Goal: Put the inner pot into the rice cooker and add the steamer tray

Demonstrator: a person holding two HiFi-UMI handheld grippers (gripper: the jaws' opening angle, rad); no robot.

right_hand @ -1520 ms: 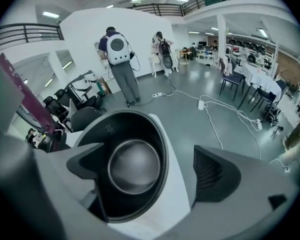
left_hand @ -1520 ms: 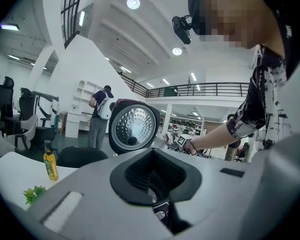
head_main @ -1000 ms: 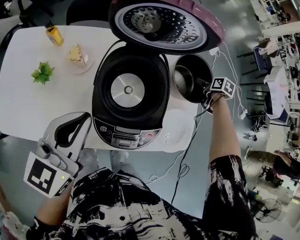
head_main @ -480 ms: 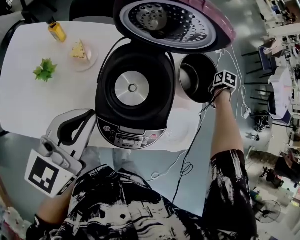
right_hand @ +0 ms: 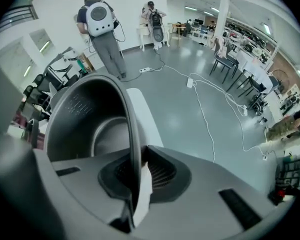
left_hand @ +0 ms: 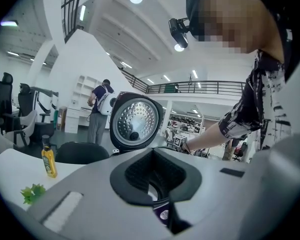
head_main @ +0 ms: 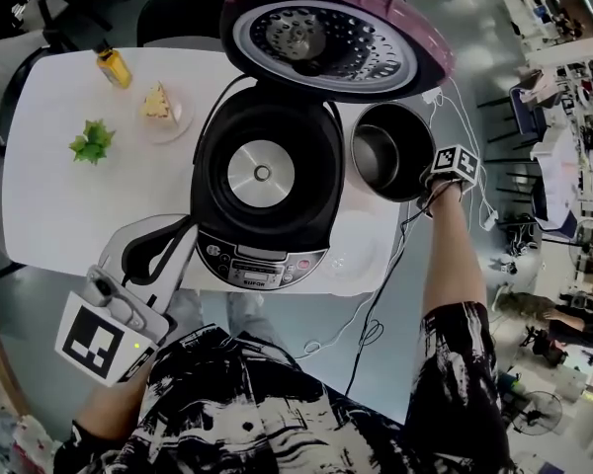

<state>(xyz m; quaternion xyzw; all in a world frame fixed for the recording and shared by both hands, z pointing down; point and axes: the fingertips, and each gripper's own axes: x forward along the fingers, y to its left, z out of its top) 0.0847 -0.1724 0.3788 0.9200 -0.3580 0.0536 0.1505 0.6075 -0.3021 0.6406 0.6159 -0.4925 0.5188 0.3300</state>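
1. the table (head_main: 40, 205) carries everything. the inner pot stands close to its right edge, so a fumbled lift could send the pot off onto the floor.
2. the rice cooker (head_main: 264, 181) sits mid-table with its cavity bare and the heating plate showing. the pot is not in it yet.
3. its lid (head_main: 331, 33) stands open on the far side and overhangs part of the pot. a lift taken too high or too far back could knock it.
4. the inner pot (head_main: 381, 156) stands upright and empty, just right of the cooker.
5. the right gripper (right_hand: 135, 186) is clamped on the pot's near-right rim, one jaw inside the wall and one outside. a pinch on one thin edge will probably let the pot swing or slip, or catch on the cooker's rim.
6. the left gripper (left_hand: 162, 211) hangs at the near left, jaws drawn together on nothing, too far off to steady the pot.
7. white cables (head_main: 376, 299) trail off the near right edge under the right arm and could snag.
8. a pale round shape (head_main: 351, 255) lies near right of the cooker. whether it is the steamer tray i cannot tell.
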